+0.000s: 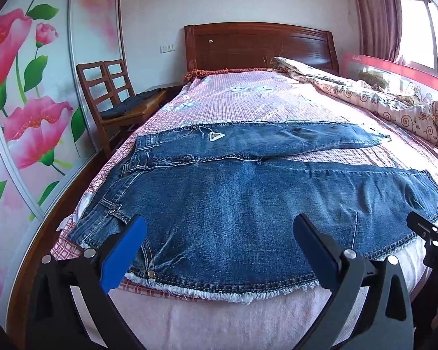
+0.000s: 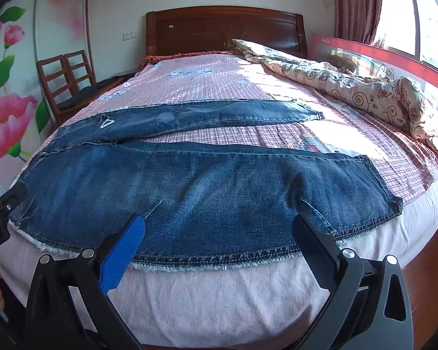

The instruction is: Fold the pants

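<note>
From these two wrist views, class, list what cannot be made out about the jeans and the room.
- Left view: the near hem of the jeans is partly hidden behind the left gripper fingers.
- Right view: the waistband end is cut off by the left edge, behind the other gripper.
- Both views: what lies on the chair is too dark to tell.
- Window: glare washes out the outside.

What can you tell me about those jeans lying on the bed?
The jeans are faded blue denim, spread flat across the checked pink bedsheet, waist to the left, legs apart running right. The near edge is frayed white, and a white triangle mark sits on the far leg. Both open grippers, left gripper and right gripper, hover at the near edge, gripping nothing.
</note>
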`<state>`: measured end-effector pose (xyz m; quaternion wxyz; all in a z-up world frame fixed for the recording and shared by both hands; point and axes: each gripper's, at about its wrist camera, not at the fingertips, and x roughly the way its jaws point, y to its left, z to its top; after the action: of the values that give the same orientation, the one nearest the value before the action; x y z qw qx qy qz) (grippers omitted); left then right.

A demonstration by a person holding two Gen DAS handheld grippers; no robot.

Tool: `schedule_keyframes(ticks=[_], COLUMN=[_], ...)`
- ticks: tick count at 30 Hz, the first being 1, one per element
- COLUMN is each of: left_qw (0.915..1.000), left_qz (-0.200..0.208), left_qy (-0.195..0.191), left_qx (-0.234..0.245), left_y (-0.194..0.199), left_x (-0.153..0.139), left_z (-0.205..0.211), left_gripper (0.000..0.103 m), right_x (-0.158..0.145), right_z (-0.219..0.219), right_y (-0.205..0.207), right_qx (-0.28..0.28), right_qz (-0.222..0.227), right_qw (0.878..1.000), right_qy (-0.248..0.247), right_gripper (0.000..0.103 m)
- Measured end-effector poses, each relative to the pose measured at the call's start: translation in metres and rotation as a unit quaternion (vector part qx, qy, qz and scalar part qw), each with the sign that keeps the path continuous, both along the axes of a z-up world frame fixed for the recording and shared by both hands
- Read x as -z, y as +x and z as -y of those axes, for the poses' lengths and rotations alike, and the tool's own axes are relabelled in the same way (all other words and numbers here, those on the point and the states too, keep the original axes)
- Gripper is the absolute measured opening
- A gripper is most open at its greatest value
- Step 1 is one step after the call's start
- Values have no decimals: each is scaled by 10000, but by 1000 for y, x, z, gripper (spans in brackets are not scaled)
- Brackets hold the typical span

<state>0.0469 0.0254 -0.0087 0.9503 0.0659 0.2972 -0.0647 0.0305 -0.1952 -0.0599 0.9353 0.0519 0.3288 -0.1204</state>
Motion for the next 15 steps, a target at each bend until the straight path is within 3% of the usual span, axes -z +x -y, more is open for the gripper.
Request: schedule_keyframes(ticks=[4, 7, 11, 15], left_qw=[9980, 9949, 9932, 9869], left_qz=[-296, -628, -878, -1399], left_qy=[11, -34, -350, -566], left_qx=[553, 792, 683, 579], left_y=[45, 101, 191, 285], left_x=[-20, -37, -54, -45], left_z=[-21, -42, -86, -125], left_gripper=[101, 101, 101, 101], right_x=[-1, -5, -12, -13], right_z=[2, -2, -10, -20], right_y=[8, 11, 18, 32], right_qx=[-71, -215, -374, -515], right_qz=[-100, 16, 50, -94], right_qw=[9999, 9996, 9991, 9985], right_qy=[93, 198, 171, 159], right_gripper=[100, 100, 100, 100])
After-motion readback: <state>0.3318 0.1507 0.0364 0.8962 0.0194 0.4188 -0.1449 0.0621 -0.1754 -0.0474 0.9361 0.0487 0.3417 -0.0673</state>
